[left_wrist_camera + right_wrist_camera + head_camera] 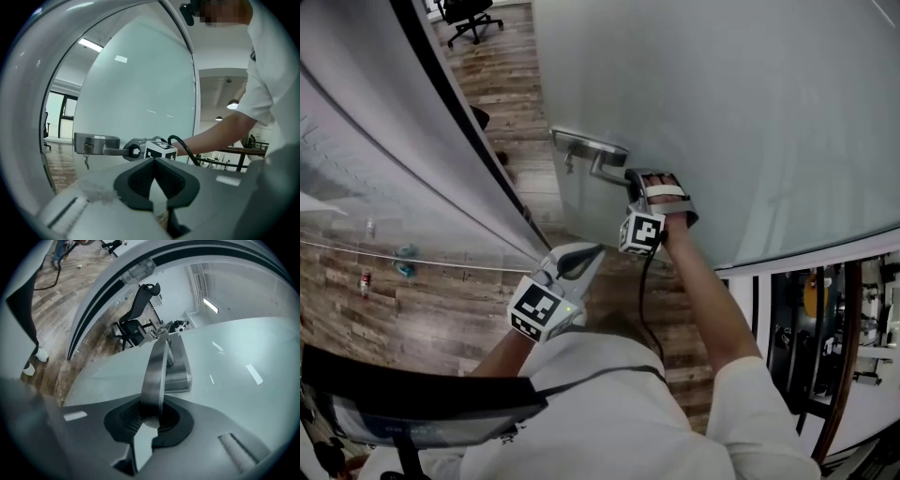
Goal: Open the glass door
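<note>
Glass door (722, 112): frosted pale grey-green. Door handle (157, 376): brushed silver. Floor (422, 309): brown wood-plank pattern. Marker cubes (542, 309): black squares printed on white. Fingers (123, 417): dark grey, ribbed. Office chair (471, 11): black. Shirt (609, 412): white.

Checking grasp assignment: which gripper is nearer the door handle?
Right. The right gripper is shut on the free end of the door handle. The left gripper hangs below it and nearer the person, clear of the handle, with nothing between its jaws.
</note>
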`<state>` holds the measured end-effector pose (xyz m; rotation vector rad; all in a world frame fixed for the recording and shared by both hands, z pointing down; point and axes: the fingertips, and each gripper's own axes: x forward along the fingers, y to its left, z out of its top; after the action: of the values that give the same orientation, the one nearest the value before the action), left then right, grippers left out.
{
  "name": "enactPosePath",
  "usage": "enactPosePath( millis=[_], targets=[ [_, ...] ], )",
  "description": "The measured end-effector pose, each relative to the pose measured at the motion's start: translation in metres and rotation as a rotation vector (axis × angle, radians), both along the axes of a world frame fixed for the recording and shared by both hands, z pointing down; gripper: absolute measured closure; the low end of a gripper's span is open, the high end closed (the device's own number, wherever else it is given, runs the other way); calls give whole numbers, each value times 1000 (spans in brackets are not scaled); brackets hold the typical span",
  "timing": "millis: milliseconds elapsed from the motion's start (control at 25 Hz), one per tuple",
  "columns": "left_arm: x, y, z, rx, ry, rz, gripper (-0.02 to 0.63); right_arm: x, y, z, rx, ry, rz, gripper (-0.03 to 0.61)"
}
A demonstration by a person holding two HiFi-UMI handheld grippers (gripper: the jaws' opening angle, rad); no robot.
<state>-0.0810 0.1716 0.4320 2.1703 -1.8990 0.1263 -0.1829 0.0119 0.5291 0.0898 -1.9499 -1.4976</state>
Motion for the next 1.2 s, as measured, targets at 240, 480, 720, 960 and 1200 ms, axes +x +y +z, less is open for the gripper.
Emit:
enactPosePath(
  millis=[240, 480, 720, 960, 1200],
  targets=[
    [6, 11, 2, -7, -9, 13, 611, 1, -3, 3, 17, 13, 23, 552],
    [11, -1, 9, -13, -2, -11, 611, -8, -20, -5, 5, 7, 39, 558],
    [6, -18, 19, -24, -14, -64, 611, -19, -41, -8, -24, 4, 61, 562],
    [-18, -28, 20, 32, -42, -171, 611, -29, -59, -10, -52, 3, 80, 563],
    [-49, -73, 13, 22, -62, -263, 611, -38, -74, -14, -79, 2, 97, 563]
  ],
)
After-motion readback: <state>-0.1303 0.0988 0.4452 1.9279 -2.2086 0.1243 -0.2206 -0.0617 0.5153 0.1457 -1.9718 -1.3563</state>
